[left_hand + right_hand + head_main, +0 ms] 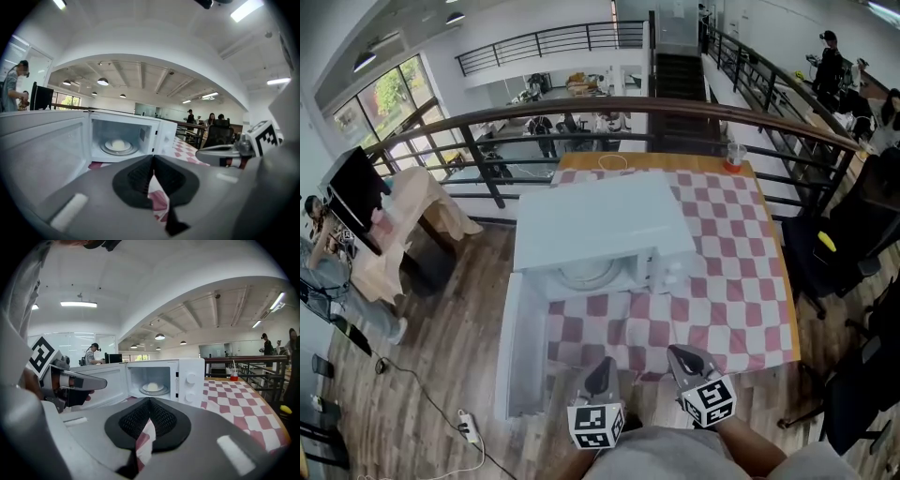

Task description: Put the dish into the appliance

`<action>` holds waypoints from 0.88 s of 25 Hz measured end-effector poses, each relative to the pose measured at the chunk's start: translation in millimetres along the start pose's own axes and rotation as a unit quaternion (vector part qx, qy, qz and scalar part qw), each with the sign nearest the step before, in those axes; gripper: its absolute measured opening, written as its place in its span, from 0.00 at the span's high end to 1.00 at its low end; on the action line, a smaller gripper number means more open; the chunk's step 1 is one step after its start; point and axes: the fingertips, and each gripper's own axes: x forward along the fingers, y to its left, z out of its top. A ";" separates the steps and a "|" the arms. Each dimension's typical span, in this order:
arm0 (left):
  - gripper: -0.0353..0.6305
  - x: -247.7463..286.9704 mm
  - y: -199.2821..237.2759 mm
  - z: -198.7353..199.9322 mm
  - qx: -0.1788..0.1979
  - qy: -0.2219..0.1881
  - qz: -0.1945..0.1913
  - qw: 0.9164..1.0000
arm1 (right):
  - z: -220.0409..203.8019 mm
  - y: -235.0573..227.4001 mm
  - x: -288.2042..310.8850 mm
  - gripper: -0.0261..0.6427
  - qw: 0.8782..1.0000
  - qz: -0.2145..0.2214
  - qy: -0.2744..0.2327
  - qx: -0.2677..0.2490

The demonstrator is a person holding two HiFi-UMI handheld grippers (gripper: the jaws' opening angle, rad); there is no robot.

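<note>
Door (520,347): The white door is wide open. It swings out along the left edge of the counter (791,319), toward your side.
Microwave (600,220): The white box stands on the left half of the counter, closer to the far edge. Its open mouth looks at you. Its two round knobs are on its right side.
Dish (586,274): The dish is inside the microwave, lying flat on the round tray. In your left claw view the dish (118,145) has a pale round lump on it. Your right claw view shows that dish (153,387) too. No claw touches it.
Left claw (600,375): You hold it at the near edge of the counter, well apart from the microwave. Its jaws are clenched tight, tip against tip, and nothing is between them (153,161).
Right claw (686,361): It is just beside your left claw, also at the near edge. Its jaws are clenched too, and it grips nothing (150,404).
Cloth (722,281): A red and white checked cloth covers most of the counter. It runs under the microwave and out to the right edge.
Cup (734,156): A clear cup with red at the bottom stands at the far edge, near the far right corner.
</note>
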 end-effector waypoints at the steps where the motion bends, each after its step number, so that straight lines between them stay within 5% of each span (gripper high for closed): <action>1: 0.93 -4.7 -7.8 -1.8 0.001 0.000 -0.003 1.000 | -4.4 -1.6 -9.1 0.96 1.000 -0.002 0.002 0.000; 22: 0.93 -175.5 -104.0 -80.6 -0.005 -0.011 0.054 0.998 | -52.9 32.4 -200.4 0.96 1.000 0.020 -0.016 -0.015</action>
